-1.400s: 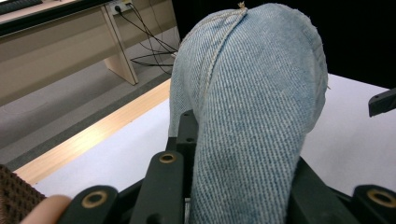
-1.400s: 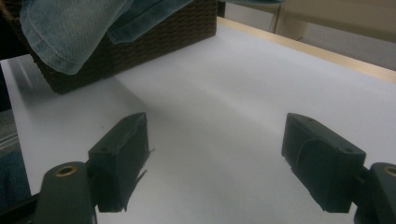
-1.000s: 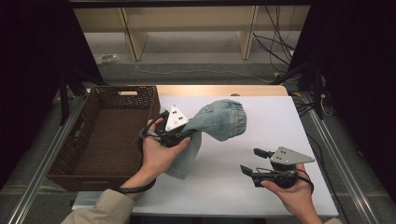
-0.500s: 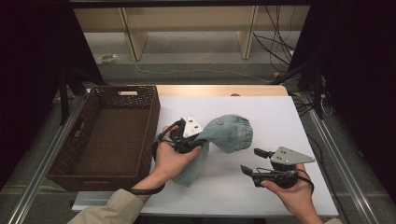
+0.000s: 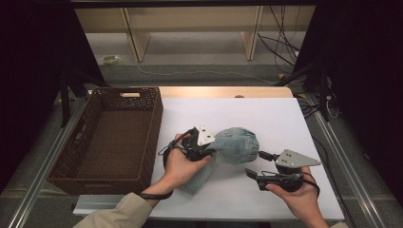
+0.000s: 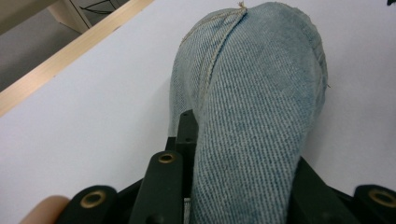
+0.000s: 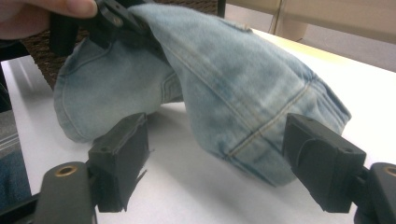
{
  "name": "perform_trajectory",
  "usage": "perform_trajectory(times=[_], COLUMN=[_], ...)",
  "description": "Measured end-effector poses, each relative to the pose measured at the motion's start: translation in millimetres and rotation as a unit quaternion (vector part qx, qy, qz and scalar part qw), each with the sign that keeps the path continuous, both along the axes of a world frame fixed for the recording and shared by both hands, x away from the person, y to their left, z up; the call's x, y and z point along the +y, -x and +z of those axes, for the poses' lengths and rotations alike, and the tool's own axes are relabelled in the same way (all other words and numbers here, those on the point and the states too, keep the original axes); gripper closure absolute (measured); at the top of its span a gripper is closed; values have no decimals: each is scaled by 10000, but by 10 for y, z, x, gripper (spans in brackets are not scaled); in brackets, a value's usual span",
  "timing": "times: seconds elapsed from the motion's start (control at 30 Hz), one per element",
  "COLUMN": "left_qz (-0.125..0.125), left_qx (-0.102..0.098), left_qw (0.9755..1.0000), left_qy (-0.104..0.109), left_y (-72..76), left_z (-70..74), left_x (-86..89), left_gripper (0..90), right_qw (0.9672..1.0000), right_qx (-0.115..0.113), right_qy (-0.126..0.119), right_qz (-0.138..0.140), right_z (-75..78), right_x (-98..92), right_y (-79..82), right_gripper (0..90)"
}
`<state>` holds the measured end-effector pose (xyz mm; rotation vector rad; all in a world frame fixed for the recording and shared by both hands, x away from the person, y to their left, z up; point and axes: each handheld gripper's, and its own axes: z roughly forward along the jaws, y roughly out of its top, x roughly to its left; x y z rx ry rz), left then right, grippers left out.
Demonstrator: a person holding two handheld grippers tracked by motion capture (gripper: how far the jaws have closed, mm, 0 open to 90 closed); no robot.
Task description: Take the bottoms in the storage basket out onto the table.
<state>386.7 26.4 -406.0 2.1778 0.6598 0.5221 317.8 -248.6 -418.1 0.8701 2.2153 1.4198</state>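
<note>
A light blue denim garment (image 5: 237, 145) is bunched up over the white table (image 5: 266, 109); its lower folds reach the tabletop. My left gripper (image 5: 210, 148) is shut on the cloth at its left side. In the left gripper view the denim (image 6: 252, 102) drapes over the jaws of the left gripper (image 6: 236, 158) and hides one of them. My right gripper (image 5: 254, 164) stands open near the front right, just in front of the garment. The right gripper view has the denim (image 7: 233, 79) beyond the spread jaws of the right gripper (image 7: 219, 163), with nothing between them.
A dark brown wicker basket (image 5: 154, 123) stands at the left edge of the table, with nothing visible inside. A wooden strip (image 5: 223, 91) runs along the table's far edge. Cables (image 5: 285, 52) lie on the floor beyond it.
My left hand has come down and to the right with the denim, which now sits lower and more bunched on the table. The right hand has stayed in place.
</note>
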Motion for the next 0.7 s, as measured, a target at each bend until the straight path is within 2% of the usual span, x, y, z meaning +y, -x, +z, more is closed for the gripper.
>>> perform_trajectory(times=[0.27, 0.37, 0.4, 0.5, 0.57, 0.6, 0.7], left_qz=[-153, -170, -154, -17, 203, 225, 203], left_qx=[210, 323, 411, 509, 467, 453, 425], left_qw=[9992, 9986, 9981, 9977, 9977, 9977, 9985], left_qy=[-312, -387, -435, -445, -436, -456, -287], left_y=[-23, -59, -73, -102, -102, -95, -48], left_z=[-210, -229, -225, -212, -195, -177, -85], left_x=[-81, -57, -46, -7, 22, 47, 146], left_gripper=[712, 673, 633, 474, 335, 278, 156], right_qw=[10000, 10000, 10000, 10000, 10000, 10000, 10000], right_qx=[17, 14, 12, 27, 37, 35, 35], right_qy=[10, 0, 3, 19, 21, 25, 13], right_qz=[2, 18, 18, 22, 24, 23, 28], right_z=[-3, -4, -4, -4, -5, -5, -4], right_x=[-2, 1, 1, -1, 0, 1, 0], right_y=[0, 2, 2, 2, 3, 2, 3], right_gripper=[240, 240, 240, 239, 239, 238, 237])
